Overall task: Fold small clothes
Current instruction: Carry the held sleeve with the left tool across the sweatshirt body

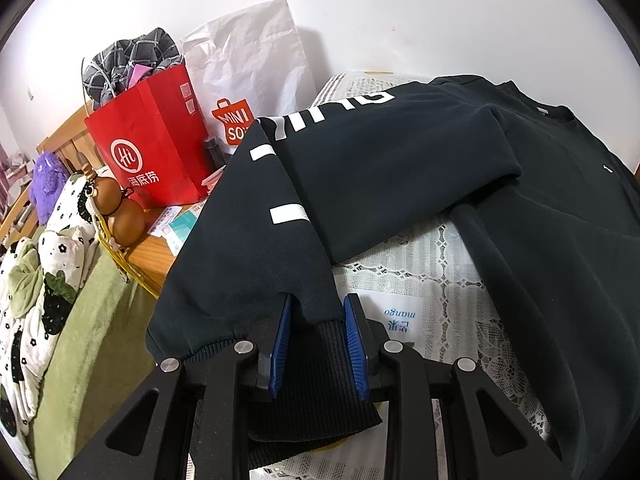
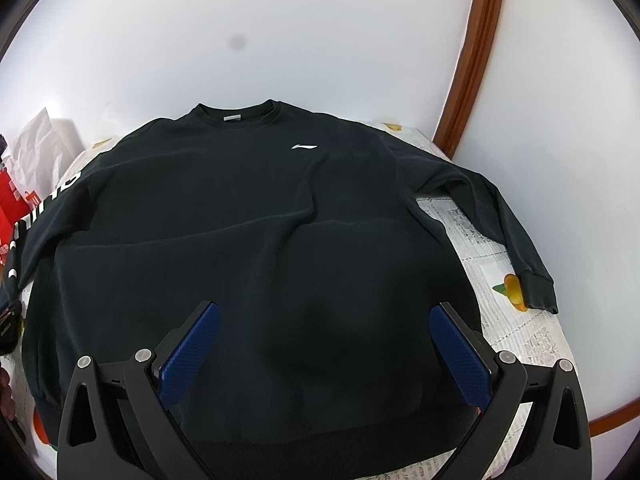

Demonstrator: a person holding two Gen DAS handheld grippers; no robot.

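Observation:
A black sweatshirt (image 2: 260, 200) lies face up on a lace-covered table (image 2: 512, 320), collar at the far side, with a small white logo on the chest. Its sleeve with white lettering (image 1: 280, 184) runs toward the near table edge. My left gripper (image 1: 318, 300) is shut on that sleeve just above the ribbed cuff (image 1: 316, 344), the fabric bunched between the blue pads. My right gripper (image 2: 325, 308) stands wide open just above the lower body of the sweatshirt, nothing pinched. The other sleeve (image 2: 500, 216) lies stretched out to the right, its cuff hanging past the table edge.
A red paper bag (image 1: 152, 148) stuffed with checked cloth and a white shopping bag (image 1: 244, 80) stand on a wooden stand left of the table. Brown gourds (image 1: 120, 212) and a bed with green and floral bedding (image 1: 80, 320) lie further left. A brown wooden frame (image 2: 472, 64) runs up the wall.

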